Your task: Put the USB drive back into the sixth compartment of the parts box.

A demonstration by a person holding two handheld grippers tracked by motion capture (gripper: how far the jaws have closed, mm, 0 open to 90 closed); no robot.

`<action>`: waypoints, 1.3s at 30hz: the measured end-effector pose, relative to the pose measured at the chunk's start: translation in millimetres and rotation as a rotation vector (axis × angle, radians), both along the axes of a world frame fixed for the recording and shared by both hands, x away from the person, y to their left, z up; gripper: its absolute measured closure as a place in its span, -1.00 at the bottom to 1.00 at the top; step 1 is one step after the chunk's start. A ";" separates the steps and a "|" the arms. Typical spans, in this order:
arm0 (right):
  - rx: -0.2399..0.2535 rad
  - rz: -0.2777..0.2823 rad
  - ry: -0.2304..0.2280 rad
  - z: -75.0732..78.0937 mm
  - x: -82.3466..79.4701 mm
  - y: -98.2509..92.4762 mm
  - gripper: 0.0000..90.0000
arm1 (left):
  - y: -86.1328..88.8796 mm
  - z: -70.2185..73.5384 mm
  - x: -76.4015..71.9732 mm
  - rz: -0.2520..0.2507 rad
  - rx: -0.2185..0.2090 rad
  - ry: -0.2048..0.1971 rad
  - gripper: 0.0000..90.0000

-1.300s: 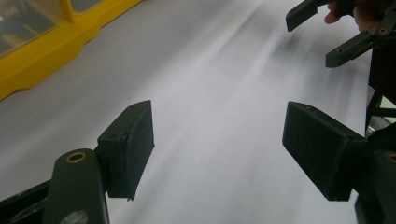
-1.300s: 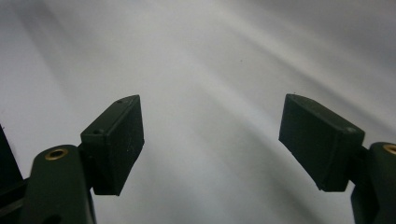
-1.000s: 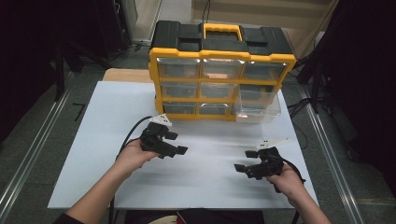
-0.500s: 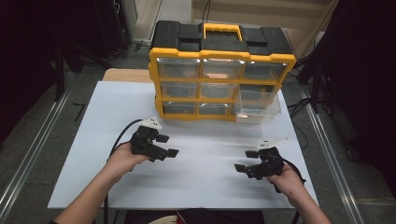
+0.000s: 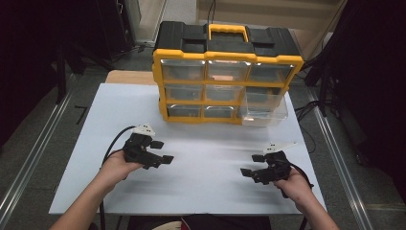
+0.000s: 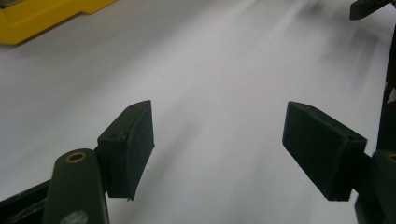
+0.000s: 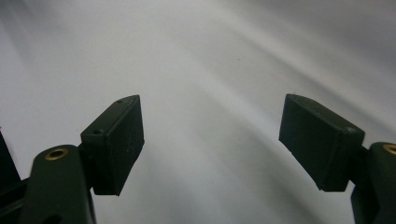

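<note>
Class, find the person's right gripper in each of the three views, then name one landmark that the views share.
High view: right gripper at lower right, jaws apart, pointing left over the table.
Left gripper view: a dark part, probably of it, in the top right corner.
Right gripper view: its own two black jaws rise from the bottom, wide apart.
Shared landmark: the white table top.

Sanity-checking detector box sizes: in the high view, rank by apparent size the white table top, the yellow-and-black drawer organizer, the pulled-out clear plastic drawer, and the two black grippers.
1. White table top
2. Yellow-and-black drawer organizer
3. Pulled-out clear plastic drawer
4. Left gripper and right gripper: both black, look about alike, so unranked; each seems smaller than the drawer, though they sit nearer the camera.
</note>
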State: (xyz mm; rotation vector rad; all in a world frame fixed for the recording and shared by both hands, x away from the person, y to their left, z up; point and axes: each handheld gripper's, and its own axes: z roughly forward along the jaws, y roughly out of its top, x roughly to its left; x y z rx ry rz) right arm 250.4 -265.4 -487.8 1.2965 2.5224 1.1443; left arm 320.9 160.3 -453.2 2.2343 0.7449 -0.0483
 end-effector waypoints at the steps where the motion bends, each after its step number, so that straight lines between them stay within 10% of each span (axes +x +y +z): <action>1: 0.000 0.000 0.000 -0.1 0.0 0.0 -0.55 | 1.4 -0.5 -0.3 0.002 0.000 -0.002 -0.42; 39: -0.003 -0.002 -0.002 0.0 -0.3 -0.5 -0.55 | 61.1 -14.2 -18.1 0.124 0.068 -0.016 -0.42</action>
